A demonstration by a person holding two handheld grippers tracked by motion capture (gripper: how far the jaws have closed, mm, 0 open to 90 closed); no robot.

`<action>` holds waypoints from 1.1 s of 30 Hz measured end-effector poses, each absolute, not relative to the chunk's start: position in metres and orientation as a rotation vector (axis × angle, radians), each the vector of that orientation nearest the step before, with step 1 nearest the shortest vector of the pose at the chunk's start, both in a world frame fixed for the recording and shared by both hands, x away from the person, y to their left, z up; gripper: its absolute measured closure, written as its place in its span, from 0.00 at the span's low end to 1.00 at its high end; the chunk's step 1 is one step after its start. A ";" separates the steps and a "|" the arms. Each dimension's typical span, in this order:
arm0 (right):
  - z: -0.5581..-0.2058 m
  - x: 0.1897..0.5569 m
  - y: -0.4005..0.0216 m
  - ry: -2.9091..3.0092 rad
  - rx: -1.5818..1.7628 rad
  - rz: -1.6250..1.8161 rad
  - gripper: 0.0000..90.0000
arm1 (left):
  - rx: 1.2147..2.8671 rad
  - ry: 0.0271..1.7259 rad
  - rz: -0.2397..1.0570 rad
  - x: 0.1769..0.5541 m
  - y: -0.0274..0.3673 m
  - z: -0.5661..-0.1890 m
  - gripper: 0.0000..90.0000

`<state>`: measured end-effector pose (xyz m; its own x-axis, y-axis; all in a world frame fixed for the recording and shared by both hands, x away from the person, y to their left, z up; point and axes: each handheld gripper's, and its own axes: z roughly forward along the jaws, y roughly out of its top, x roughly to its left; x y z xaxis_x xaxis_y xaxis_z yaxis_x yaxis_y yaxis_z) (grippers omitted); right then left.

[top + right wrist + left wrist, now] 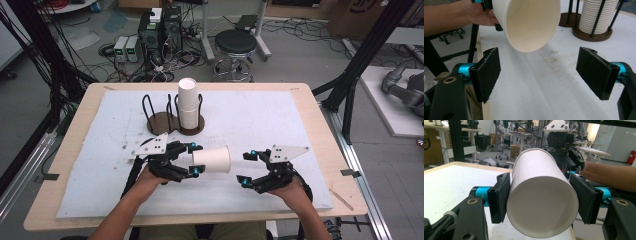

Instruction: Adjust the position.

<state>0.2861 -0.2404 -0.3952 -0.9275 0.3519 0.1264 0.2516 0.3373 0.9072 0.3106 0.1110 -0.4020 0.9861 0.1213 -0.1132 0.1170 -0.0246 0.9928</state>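
The left claw (194, 159) pinched a white paper cup (212, 159) by its base end, both pads pressed against the cup's wall, as the left gripper view showed with the cup (541, 202) wedged between the black pads; the cup lay on its side above the white mat (260, 120) on the desk (320, 125), near the front middle; its long axis ran level, from nine o'clock to three o'clock in the high view; its closed bottom sat at the nine o'clock end inside the left claw, and its open mouth faced three o'clock, toward the right claw (246, 169); the right claw stood spread, nothing between its pads, just beside the cup's rim but apart from it; in the right gripper view the cup's mouth (531, 22) gaped toward the camera, tilted slightly downward; at twelve o'clock of the held cup stood a wire cup holder (161, 120) with a stack of cups (188, 102) upright in its right-hand ring.
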 end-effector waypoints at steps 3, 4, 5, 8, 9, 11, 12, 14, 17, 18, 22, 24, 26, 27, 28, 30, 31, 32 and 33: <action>-0.396 0.286 -0.235 2.517 0.552 1.675 0.22 | 1.600 0.174 -0.009 0.309 0.109 -0.403 0.40; -0.396 0.286 -0.234 2.520 0.549 1.678 0.22 | 1.601 0.171 -0.010 0.309 0.108 -0.403 0.40; -0.396 0.287 -0.232 2.524 0.545 1.690 0.22 | 1.597 0.166 -0.015 0.309 0.107 -0.403 0.40; -0.396 0.288 -0.228 2.538 0.537 1.720 0.22 | 1.586 0.154 -0.022 0.307 0.106 -0.402 0.40; -0.396 0.288 -0.226 2.550 0.538 1.730 0.22 | 1.582 0.147 -0.028 0.307 0.105 -0.402 0.40; -0.397 0.290 -0.224 2.552 0.533 1.761 0.22 | 1.578 0.131 -0.043 0.306 0.103 -0.401 0.40; -0.397 0.290 -0.222 2.549 0.527 1.778 0.22 | 1.577 0.126 -0.050 0.305 0.101 -0.401 0.40; -0.397 0.291 -0.220 2.558 0.517 1.813 0.21 | 1.576 0.114 -0.057 0.304 0.099 -0.401 0.40; -0.396 0.291 -0.216 2.567 0.489 1.844 0.21 | 1.572 0.103 -0.068 0.304 0.098 -0.401 0.40; -0.396 0.292 -0.216 2.568 0.480 1.847 0.21 | 1.575 0.100 -0.070 0.304 0.098 -0.401 0.40; -0.395 0.291 -0.217 2.562 0.447 1.873 0.25 | 1.571 0.096 -0.077 0.303 0.097 -0.402 0.40; -0.394 0.291 -0.218 2.563 0.435 1.865 0.27 | 1.573 0.097 -0.068 0.303 0.097 -0.402 0.40; -0.392 0.290 -0.219 2.551 0.428 1.856 0.29 | 1.583 0.105 -0.073 0.304 0.097 -0.403 0.40; -0.392 0.290 -0.220 2.546 0.423 1.855 0.30 | 1.590 0.106 -0.071 0.304 0.096 -0.403 0.40; -0.391 0.290 -0.220 2.547 0.421 1.850 0.30 | 1.593 0.108 -0.070 0.303 0.096 -0.403 0.40; -0.390 0.290 -0.221 2.544 0.406 1.841 0.31 | 1.598 0.105 -0.064 0.303 0.095 -0.403 0.40; -0.389 0.290 -0.221 2.549 0.400 1.836 0.32 | 1.603 0.106 -0.061 0.302 0.095 -0.403 0.40; -0.389 0.290 -0.221 2.550 0.396 1.828 0.32 | 1.605 0.117 -0.058 0.302 0.095 -0.403 0.39; -0.388 0.290 -0.221 2.553 0.395 1.819 0.32 | 1.614 0.131 -0.053 0.301 0.094 -0.403 0.39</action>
